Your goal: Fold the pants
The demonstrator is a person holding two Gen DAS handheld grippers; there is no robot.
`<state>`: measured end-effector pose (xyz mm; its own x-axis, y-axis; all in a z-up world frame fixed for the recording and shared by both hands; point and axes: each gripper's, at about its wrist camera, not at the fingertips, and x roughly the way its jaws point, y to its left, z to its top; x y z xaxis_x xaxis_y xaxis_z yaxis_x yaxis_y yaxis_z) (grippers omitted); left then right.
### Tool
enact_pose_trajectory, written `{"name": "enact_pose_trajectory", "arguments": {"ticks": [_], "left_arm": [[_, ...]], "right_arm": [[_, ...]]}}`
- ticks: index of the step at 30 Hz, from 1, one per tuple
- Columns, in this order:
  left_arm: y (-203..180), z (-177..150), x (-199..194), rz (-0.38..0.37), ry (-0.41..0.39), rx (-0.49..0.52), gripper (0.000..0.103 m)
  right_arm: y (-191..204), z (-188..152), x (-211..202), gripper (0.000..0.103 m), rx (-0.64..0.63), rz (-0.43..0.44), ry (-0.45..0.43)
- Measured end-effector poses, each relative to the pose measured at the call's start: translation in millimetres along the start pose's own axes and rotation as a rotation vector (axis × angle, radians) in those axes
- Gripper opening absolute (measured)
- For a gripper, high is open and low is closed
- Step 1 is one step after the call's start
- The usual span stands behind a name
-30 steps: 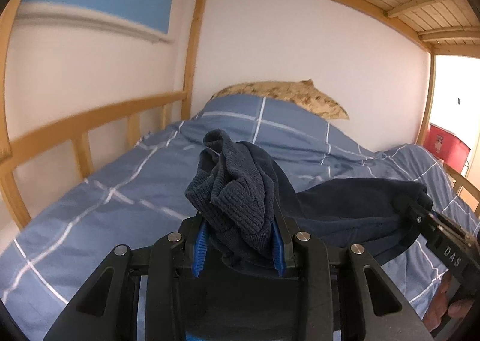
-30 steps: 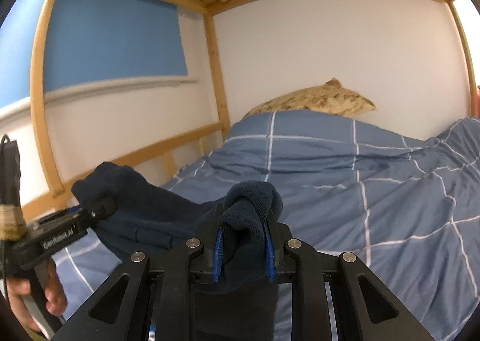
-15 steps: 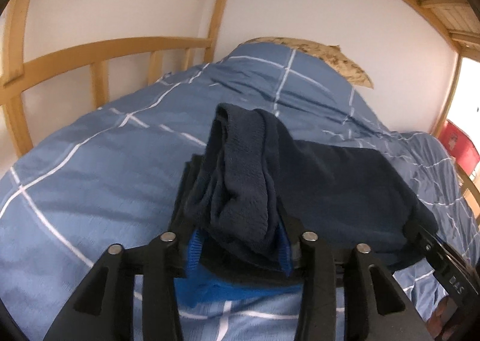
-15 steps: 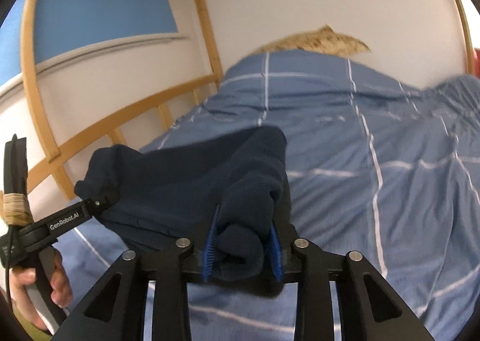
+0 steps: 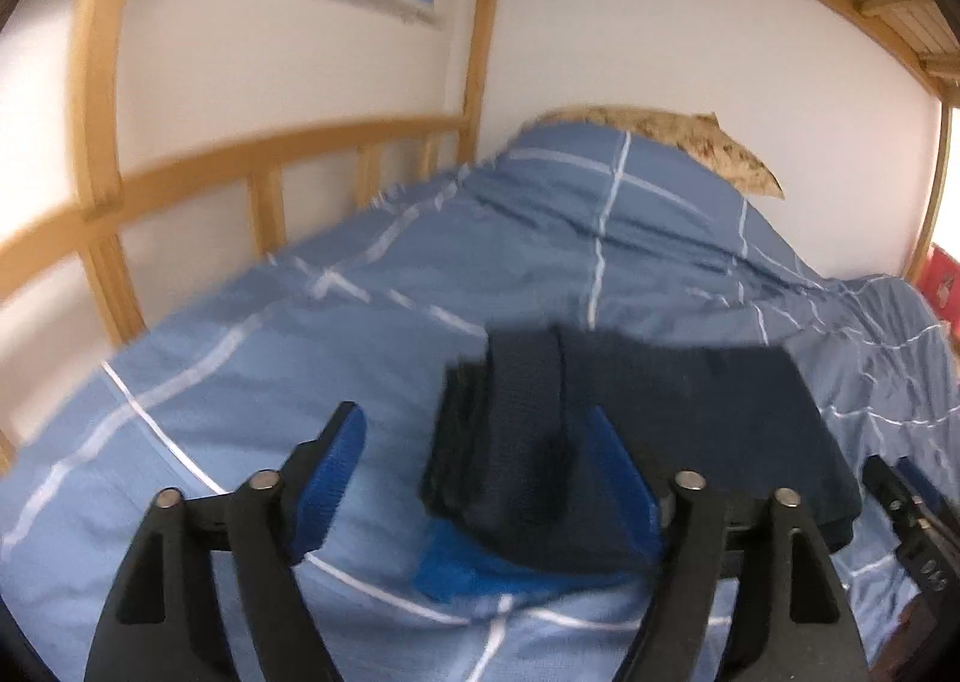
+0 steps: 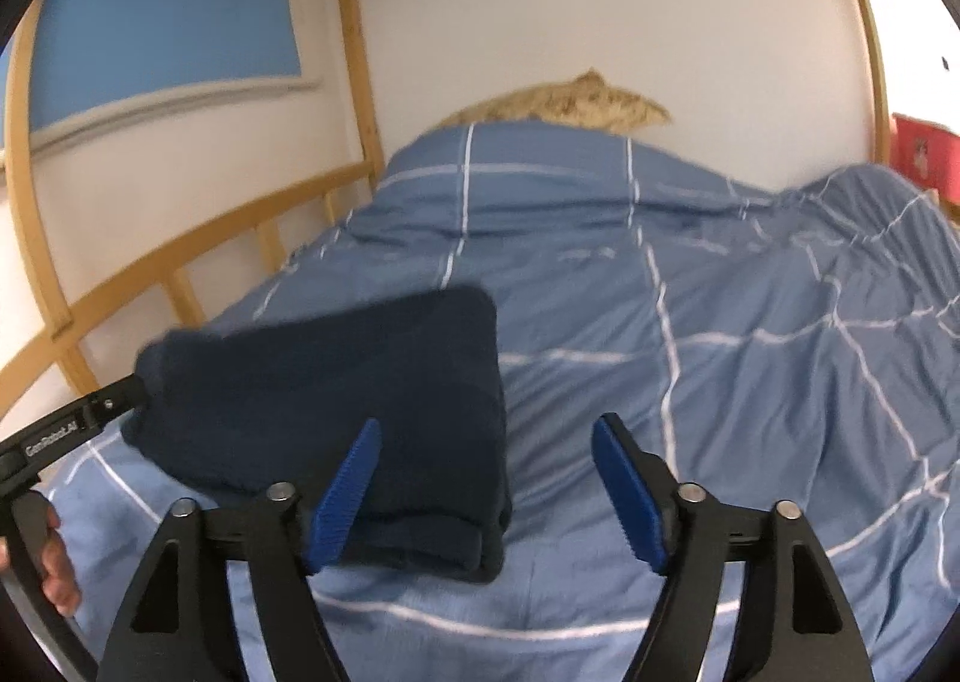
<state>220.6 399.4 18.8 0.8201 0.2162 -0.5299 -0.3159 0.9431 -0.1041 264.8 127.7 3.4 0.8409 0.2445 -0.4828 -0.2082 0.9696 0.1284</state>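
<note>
Left wrist view: the left gripper (image 5: 474,478) has its blue pads spread wide, released, and the folded navy pants (image 5: 648,430) lie flat on the blue checked duvet (image 5: 300,358). Their ribbed left edge sits between the fingers, close against the right pad (image 5: 618,493), with bare duvet showing before the left one. In the right wrist view the right gripper (image 6: 486,490) is spread too, holding nothing; the pants (image 6: 336,382) lie at its left, their right edge reaching past the left pad (image 6: 345,493) into the gap. Right of that edge the duvet runs open to the far pillow (image 6: 570,100); a wooden rail (image 6: 180,256) bounds the left side. Half a second ago both grippers were clamped on bunched cloth held up off the bed; now it's let go and lying as a squared stack.
</note>
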Motion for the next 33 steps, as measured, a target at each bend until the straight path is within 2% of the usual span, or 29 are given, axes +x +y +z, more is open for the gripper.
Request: {"name": "enact_pose_trajectory", "arguments": {"ticks": [1,4,6,8,13,20,28,33], "left_arm": [[-4.0,4.8,-7.7,0.014,-0.023,0.017,0.079],[-15.7,11.2,-26.7,-0.007,-0.042,0.041,0.079],[-28.6,9.8,-42.2,-0.013,-0.047,0.066,0.079],[-43.8,4.8,-58.2,-0.006,-0.042,0.099,0.088],[-81.1,-21.7,-97.1,-0.028,-0.028,0.183,0.09],[-120.5,-55.9,-152.5,-0.098,-0.06,0.242,0.102],[-153.5,-90.1,-195.8,-0.164,-0.02,0.247,0.102],[-166.6,-110.0,-218.0,-0.167,-0.023,0.253,0.102]], "right_arm": [[-1.5,3.3,-4.2,0.076,0.001,-0.003,-0.011],[-8.6,13.4,-19.7,0.077,0.001,-0.009,-0.037],[-15.1,17.6,-34.9,0.083,-0.007,-0.004,-0.063],[-22.5,19.3,-52.3,0.088,-0.034,-0.008,-0.086],[-41.3,13.0,-95.9,0.092,-0.132,-0.043,-0.123],[-78.4,-14.1,-157.2,0.093,-0.179,-0.054,-0.125],[-114.9,-41.1,-207.4,0.093,-0.13,-0.063,-0.1],[-136.1,-54.8,-230.4,0.093,-0.088,-0.098,-0.076]]}}
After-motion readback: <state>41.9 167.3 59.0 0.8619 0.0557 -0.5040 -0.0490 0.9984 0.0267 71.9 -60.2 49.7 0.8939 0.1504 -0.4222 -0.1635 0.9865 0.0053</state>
